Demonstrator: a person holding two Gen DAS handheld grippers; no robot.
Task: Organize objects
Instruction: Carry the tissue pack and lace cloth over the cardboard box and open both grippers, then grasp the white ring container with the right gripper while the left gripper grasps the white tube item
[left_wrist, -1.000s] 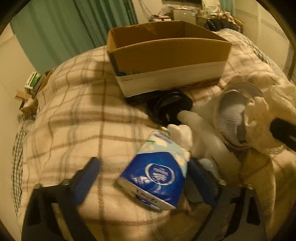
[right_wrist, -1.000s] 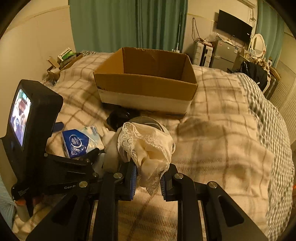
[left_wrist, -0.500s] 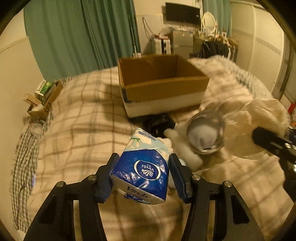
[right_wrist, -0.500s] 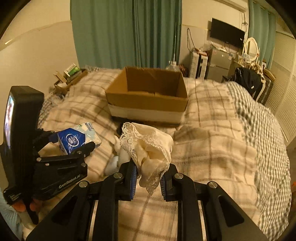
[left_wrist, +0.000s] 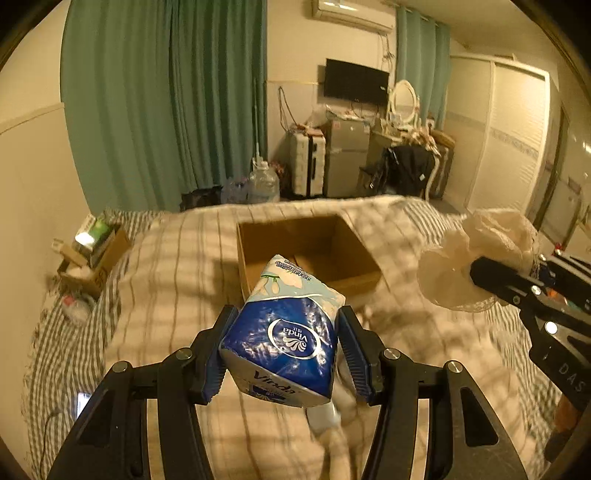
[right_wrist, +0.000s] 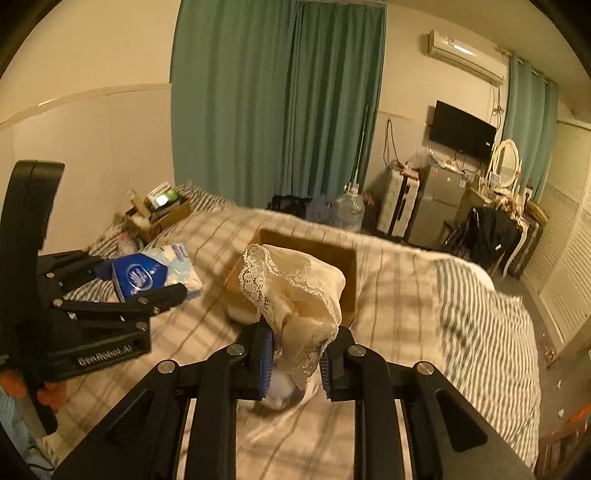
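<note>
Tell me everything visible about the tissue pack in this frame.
The tissue pack is a soft plastic-wrapped brick, glossy dark blue at the near end with a white oval "Vinda" logo, and pale with white flowers at the far end. It is lifted clear of the bed, tilted, its pale end pointing toward the open box. The left claw pinches it, blue pads pressing both sides and denting the wrap slightly. Nothing else touches it.

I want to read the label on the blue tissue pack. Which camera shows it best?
The left wrist view: the tissue pack fills the middle, clamped in the left claw, logo facing the camera though upside down. The right wrist view shows it small, at the left edge, partly behind a claw finger.
</note>
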